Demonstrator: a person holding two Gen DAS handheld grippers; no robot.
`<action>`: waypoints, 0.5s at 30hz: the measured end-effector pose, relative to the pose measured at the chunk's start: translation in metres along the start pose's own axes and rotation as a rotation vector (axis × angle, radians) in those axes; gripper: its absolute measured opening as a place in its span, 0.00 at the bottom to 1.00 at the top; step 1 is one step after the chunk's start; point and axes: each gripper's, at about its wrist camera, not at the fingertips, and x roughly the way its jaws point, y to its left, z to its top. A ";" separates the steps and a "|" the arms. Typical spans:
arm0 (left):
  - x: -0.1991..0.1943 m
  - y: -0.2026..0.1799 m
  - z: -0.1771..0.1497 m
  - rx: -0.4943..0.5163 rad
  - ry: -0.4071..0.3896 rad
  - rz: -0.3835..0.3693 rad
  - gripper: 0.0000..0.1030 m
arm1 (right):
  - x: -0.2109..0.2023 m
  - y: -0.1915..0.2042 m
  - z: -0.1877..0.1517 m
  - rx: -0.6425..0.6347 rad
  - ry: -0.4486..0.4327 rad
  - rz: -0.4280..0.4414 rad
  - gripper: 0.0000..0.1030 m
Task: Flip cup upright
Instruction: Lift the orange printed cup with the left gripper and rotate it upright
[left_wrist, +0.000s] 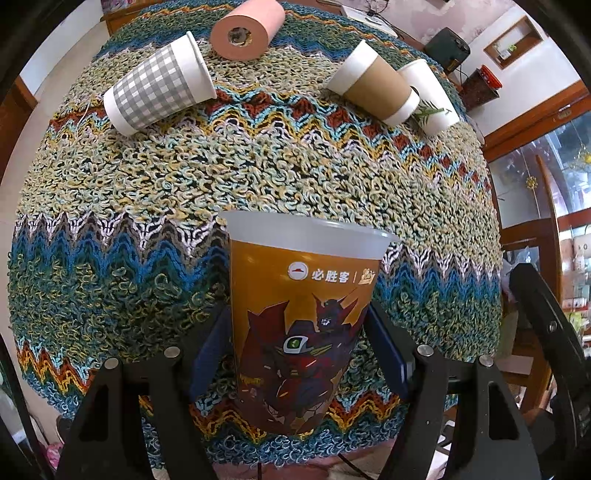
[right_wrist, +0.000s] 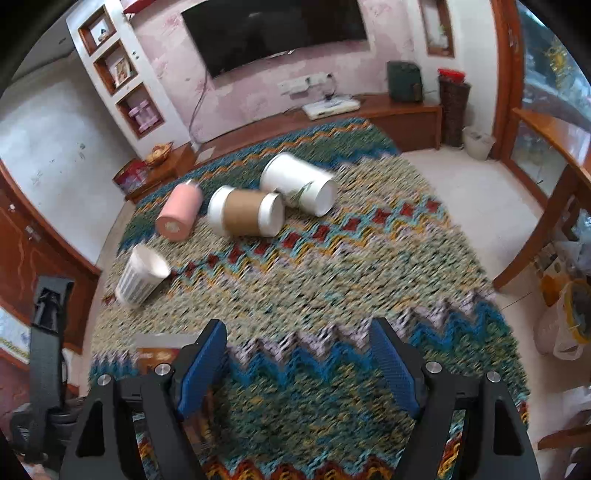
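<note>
Left gripper (left_wrist: 299, 354) pinching an orange printed plastic cup (left_wrist: 299, 314) between its blue pads (left_wrist: 388, 350), one pad against each side of the cup's lower body; the cup stands mouth-up with its clear rim uppermost, near the front edge of a knitted zigzag-patterned cloth (left_wrist: 258, 166) that covers the table. Whether the cup's base rests on the cloth or hangs just above it cannot be told. Farther back on the cloth, four other items lie on their sides: a grey-checked paper cup (left_wrist: 159, 85) at left, a pink roll (left_wrist: 247, 29) behind it, a brown-sleeved paper cup (left_wrist: 373, 83) at right, and a white cup with a leaf print (left_wrist: 430, 96) touching the brown-sleeved one. Right gripper (right_wrist: 299, 365) held above the near part of the same cloth (right_wrist: 332, 280), its blue pads (right_wrist: 395, 369) spread wide with nothing between them; this view is blurred. In it the same four items appear: striped-looking paper cup (right_wrist: 142, 275), pink roll (right_wrist: 179, 212), brown-sleeved cup (right_wrist: 245, 216), white cup (right_wrist: 297, 182).
</note>
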 end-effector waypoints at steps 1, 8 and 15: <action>0.000 -0.001 -0.002 0.008 -0.008 0.003 0.74 | 0.001 0.001 -0.001 -0.004 0.015 0.013 0.78; -0.002 0.001 -0.010 0.008 -0.026 0.000 0.74 | 0.003 0.011 -0.010 -0.017 0.067 0.055 0.78; -0.005 0.001 -0.017 -0.008 -0.037 -0.034 0.74 | -0.001 0.015 -0.016 -0.018 0.085 0.078 0.78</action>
